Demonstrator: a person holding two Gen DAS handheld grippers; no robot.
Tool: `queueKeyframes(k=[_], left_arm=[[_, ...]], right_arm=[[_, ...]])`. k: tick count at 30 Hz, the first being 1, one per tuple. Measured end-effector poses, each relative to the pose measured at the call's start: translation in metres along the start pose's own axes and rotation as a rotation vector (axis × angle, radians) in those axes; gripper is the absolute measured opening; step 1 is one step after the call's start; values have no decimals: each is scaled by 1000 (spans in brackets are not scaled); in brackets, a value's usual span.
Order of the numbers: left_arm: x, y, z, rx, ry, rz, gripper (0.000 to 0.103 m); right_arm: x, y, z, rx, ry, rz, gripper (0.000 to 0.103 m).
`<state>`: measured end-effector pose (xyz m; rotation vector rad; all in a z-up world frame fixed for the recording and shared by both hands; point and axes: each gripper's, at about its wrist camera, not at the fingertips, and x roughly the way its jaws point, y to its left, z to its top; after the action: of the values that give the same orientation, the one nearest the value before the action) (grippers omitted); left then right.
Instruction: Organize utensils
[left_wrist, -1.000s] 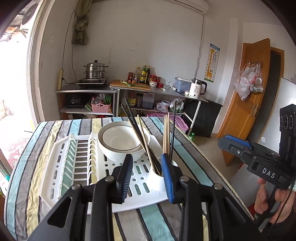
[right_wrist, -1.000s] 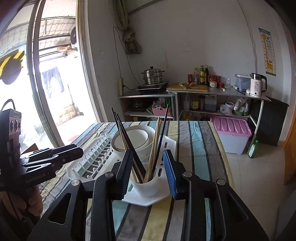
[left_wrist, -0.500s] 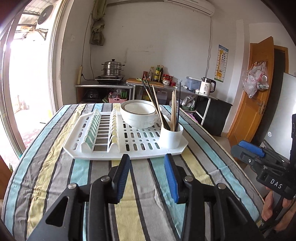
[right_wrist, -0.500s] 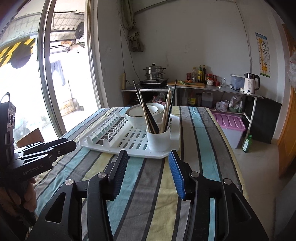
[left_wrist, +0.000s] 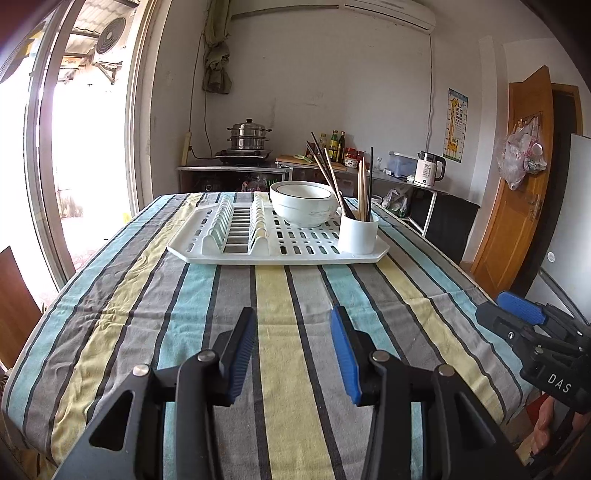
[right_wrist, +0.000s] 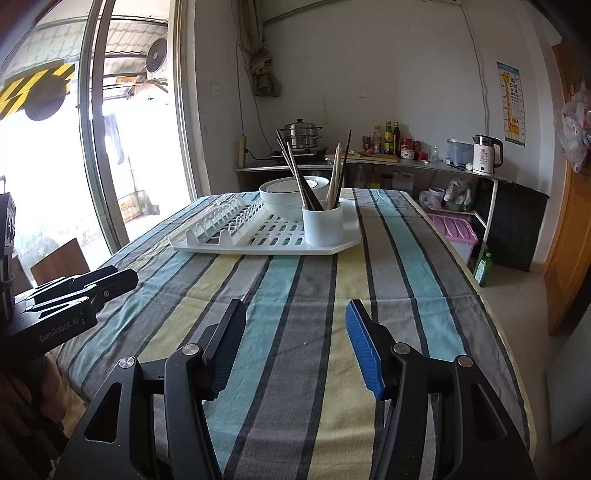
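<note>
Chopsticks (left_wrist: 343, 181), dark and pale, count unclear, upright in one white cup (left_wrist: 358, 233) on rack (left_wrist: 236, 254), beside one bowl (left_wrist: 303, 202); left tool (left_wrist: 291, 347) and right tool (right_wrist: 295, 341) both agape, empty.

Both hand-held grippers have pulled back from the rack (left_wrist: 277, 254). A second ago the left hand-held gripper (left_wrist: 291, 354) and the right hand-held gripper (right_wrist: 295, 347) framed the cup (left_wrist: 358, 232) of chopsticks (left_wrist: 364, 188) closely; now both hang well short of it, over bare striped cloth (right_wrist: 295, 295), jaws spread slightly wider.
</note>
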<state>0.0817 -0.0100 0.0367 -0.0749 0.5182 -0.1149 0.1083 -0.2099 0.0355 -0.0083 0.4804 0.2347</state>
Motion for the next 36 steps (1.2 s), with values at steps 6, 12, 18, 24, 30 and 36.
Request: queueKeyframes(k=[6,12,18,24,30,36], left_arm=[[-7,2,-4,-1,-13,20,46],[-9,1,-5,3,-16,17,46],[-10,-3,-3,16,-17,13,47],[-10,-4,-3,19,-16,13,47],[-10,-5,-3,20,-11,10,48],[-9,-6,-3,24,-10,2,50]], right_arm=[[-4,5,1,-20,-16,-16,57],[-6,7,0,-22,-17,-13,57],[-7,8,-1,-21,-14,-11,57],[-7,6,-1,-12,-8,-11,57],[-6,5,0,-13,-7,-10,57],[-6,5,0,-11,-2,-10,57]])
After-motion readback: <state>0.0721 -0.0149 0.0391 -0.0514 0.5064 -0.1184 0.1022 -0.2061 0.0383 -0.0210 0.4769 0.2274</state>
